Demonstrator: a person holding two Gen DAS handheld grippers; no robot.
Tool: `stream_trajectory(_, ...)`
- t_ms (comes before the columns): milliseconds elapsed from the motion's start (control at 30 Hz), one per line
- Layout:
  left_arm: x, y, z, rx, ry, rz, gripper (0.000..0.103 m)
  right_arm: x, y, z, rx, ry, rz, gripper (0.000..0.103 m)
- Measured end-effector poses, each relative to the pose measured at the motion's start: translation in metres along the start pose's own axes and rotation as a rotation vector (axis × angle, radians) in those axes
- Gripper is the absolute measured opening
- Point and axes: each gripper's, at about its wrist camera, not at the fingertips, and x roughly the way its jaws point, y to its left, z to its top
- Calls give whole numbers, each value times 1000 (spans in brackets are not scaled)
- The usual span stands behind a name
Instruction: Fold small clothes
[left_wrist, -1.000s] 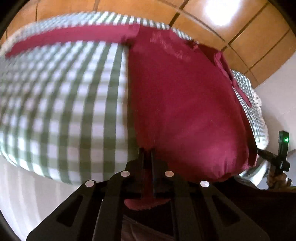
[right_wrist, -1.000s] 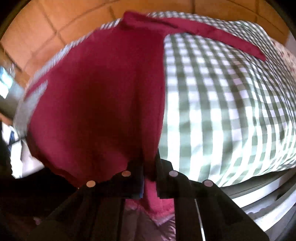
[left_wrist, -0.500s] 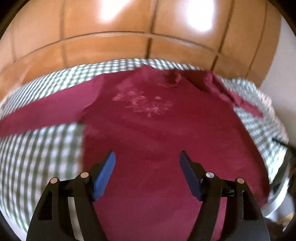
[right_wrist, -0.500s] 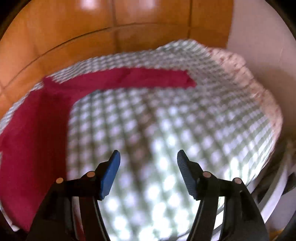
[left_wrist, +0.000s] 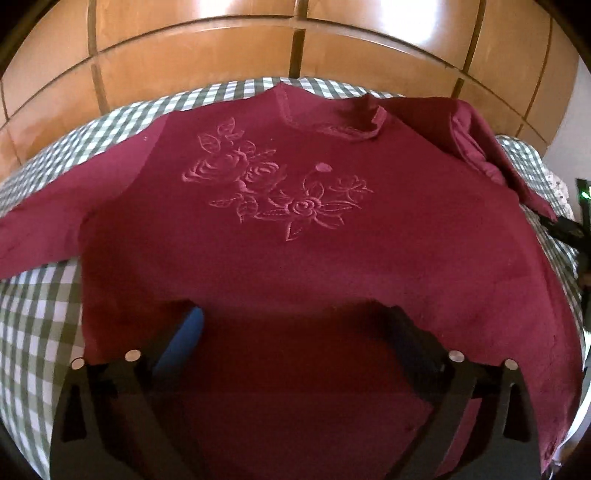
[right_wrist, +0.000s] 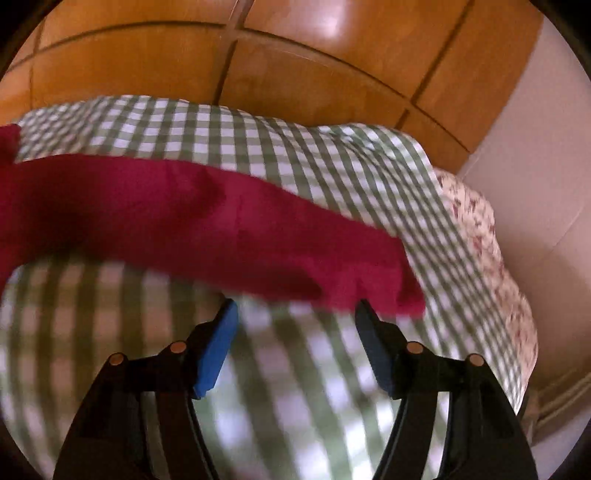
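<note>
Left wrist: soft maroon top (left_wrist: 295, 258), raised rose embroidery (left_wrist: 273, 192).

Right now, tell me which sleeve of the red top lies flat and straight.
The sleeve at the left of the left wrist view lies flat and straight on the checked cloth; the other sleeve is bunched near the collar.

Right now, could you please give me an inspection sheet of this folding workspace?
Surface: green-and-white checked cloth, floral fabric at its far edge.
Job's things: maroon top spread flat, embroidered roses up; one sleeve stretched out.
Clutter: nothing seen.
Grippers: left gripper over the top, jaws opening, empty; right gripper near the cuff, jaws closing, nothing pinched.
Cables: nothing seen.
Surroundings: wooden panelling, pale wall.
</note>
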Motion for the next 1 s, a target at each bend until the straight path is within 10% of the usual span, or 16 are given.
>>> stream_trajectory(167,1,2,-1,-10,-9,-13,99,33,-10,21,15,67,18,5)
stream_trajectory(567,-1,1,-1,-14,-17,-12,99,-53,-109,63,46,108,232,4)
stream_trajectory(667,-1,0,-1,-14,-17,-12,99,-27,-123,80,82,153,140,12)
stream_trajectory(767,-1,1,-1,-12,-16,-10,99,-3,-137,84,166,117,6,67)
stream_trajectory(867,-1,1,-1,-13,-18,-11,99,-3,-155,72,289,101,3,66)
stream_trajectory(1000,-1,1,-1,-13,-18,-10,99,-16,-173,17,527,124,207,65)
